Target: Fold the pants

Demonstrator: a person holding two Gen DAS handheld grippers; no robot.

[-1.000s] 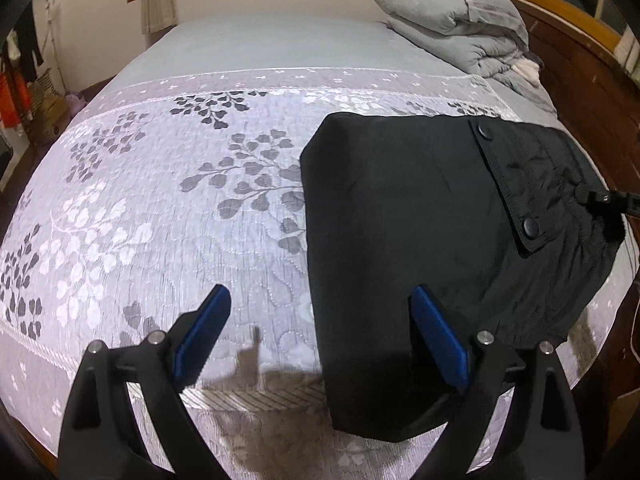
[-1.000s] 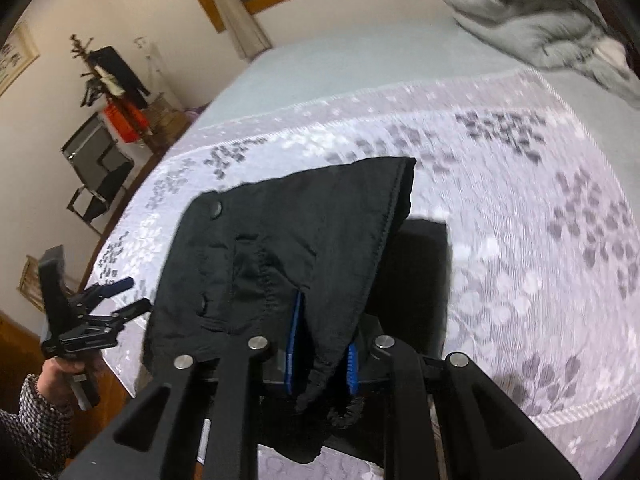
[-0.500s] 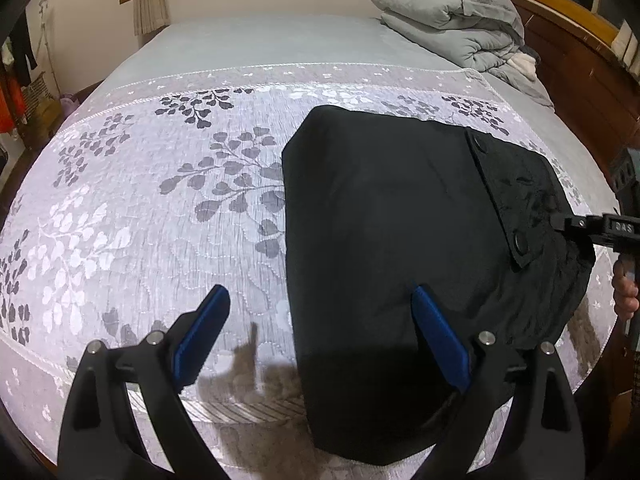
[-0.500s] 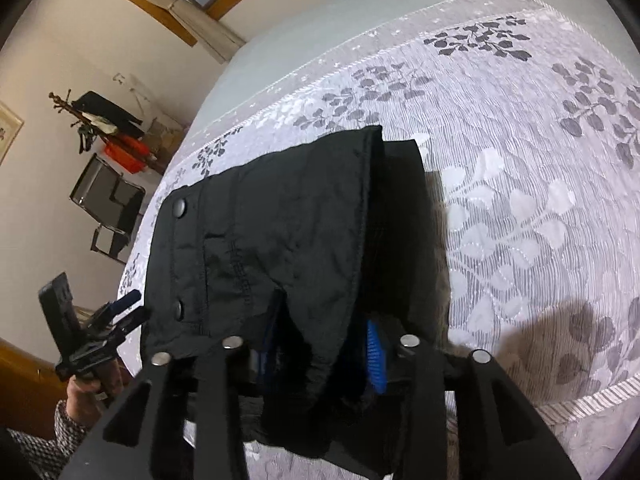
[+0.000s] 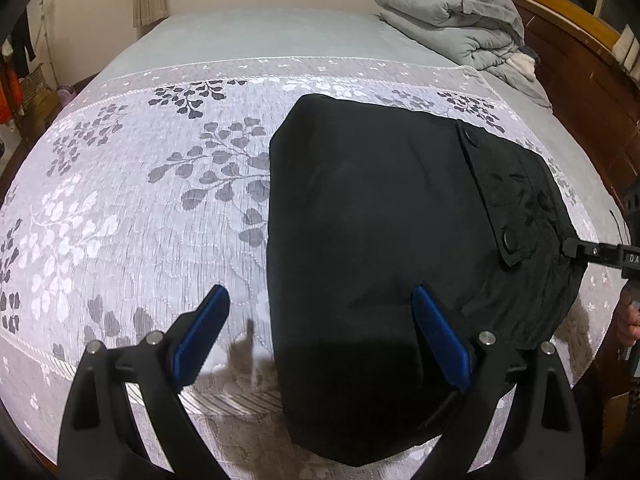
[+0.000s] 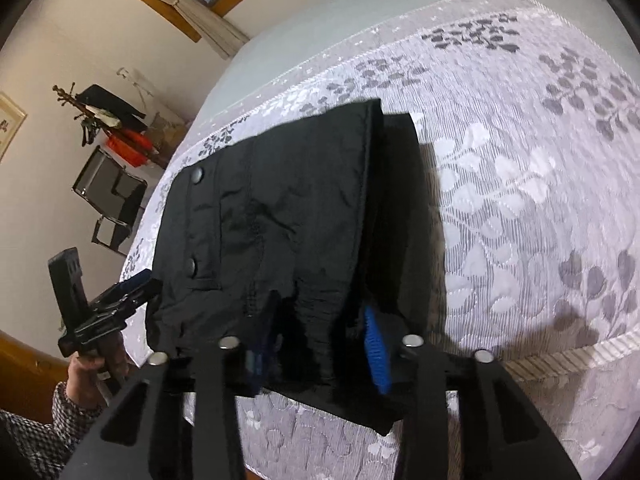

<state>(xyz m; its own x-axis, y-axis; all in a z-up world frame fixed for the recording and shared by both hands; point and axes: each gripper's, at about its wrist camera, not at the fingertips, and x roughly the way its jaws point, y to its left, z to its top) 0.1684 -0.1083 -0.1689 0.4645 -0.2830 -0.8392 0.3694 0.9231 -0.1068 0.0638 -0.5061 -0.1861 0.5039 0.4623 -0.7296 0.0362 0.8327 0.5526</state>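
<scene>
Black pants [image 5: 380,216] lie folded in a compact stack on the patterned bed cover, with a snap-button pocket flap on top at the right. My left gripper [image 5: 320,320] is open and empty, its blue pads astride the stack's near left edge, above the cloth. In the right wrist view the pants [image 6: 280,208] lie flat, their waistband edge between my right gripper's [image 6: 316,340] parted blue pads. The jaws stand apart and do not pinch the cloth. The right gripper also shows at the right edge of the left wrist view [image 5: 592,250].
The bed cover [image 5: 120,208] spreads left of the pants. A folded grey duvet [image 5: 452,20] lies at the far right by the wooden headboard [image 5: 580,68]. A chair [image 6: 112,204] and a coat rack [image 6: 100,116] stand beside the bed. The bed's near edge is just below both grippers.
My right gripper has opened and let go of the waistband; the lifted upper layer has come down flat on the stack. My left gripper stayed open and drew back slightly.
</scene>
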